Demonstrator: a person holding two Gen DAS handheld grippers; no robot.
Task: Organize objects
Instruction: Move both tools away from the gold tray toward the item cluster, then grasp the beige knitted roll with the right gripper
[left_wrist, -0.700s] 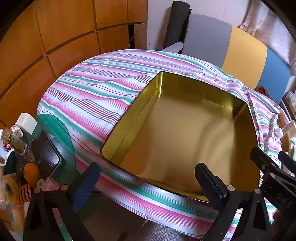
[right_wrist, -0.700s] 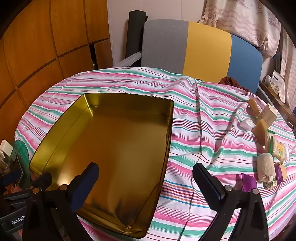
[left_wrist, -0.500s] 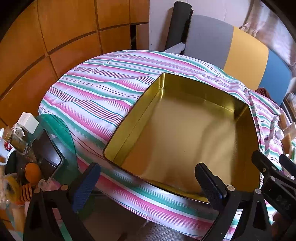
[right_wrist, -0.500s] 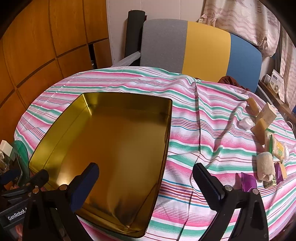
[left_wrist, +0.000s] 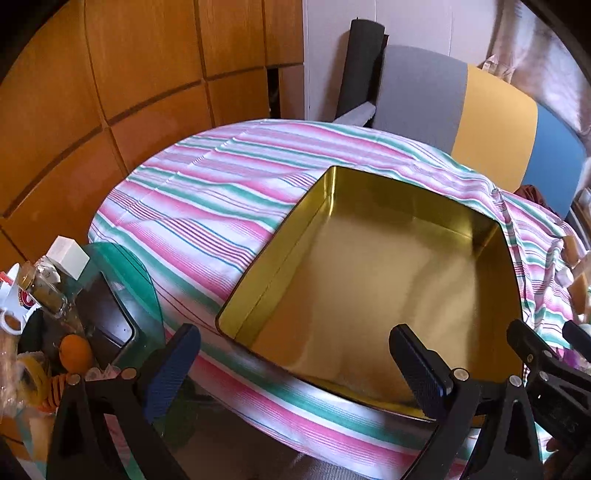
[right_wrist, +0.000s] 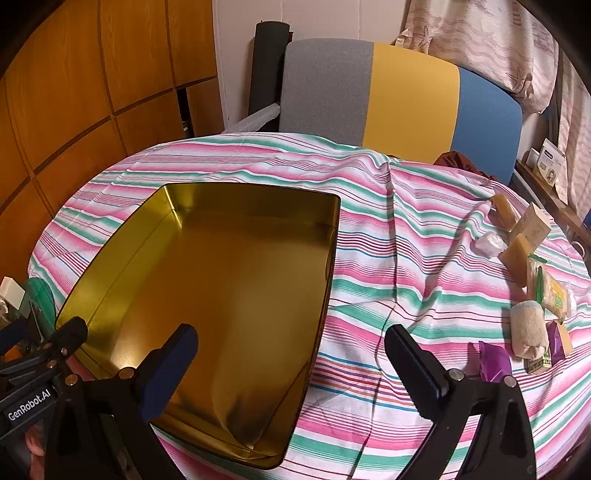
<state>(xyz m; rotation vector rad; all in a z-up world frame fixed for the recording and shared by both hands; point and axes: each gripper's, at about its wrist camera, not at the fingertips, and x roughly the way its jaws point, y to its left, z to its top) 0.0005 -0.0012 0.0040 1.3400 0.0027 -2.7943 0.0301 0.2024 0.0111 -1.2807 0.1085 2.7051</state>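
Note:
An empty gold metal tin (left_wrist: 317, 236) (right_wrist: 122, 240) lies on the striped tablecloth (right_wrist: 406, 258). My left gripper (left_wrist: 295, 354) is open and empty, hovering above the tin's near edge. My right gripper (right_wrist: 291, 350) is open and empty, above the tin's near right corner. Small objects lie at the table's right: a beige cloth roll (right_wrist: 529, 328), a purple wrapper (right_wrist: 495, 360), a yellow-green packet (right_wrist: 552, 295), tan blocks (right_wrist: 517, 249), a carton (right_wrist: 533, 225) and a pale lump (right_wrist: 491, 243).
A grey, yellow and blue chair back (right_wrist: 399, 96) stands behind the table. A wooden panelled wall (left_wrist: 110, 92) is on the left. A cluttered side shelf with a green glass edge (left_wrist: 125, 266), a mug, an orange and a small white box sits at the left.
Both grippers have shifted slightly; the view has drifted a little to the left and nearer. Nothing was grasped or released.

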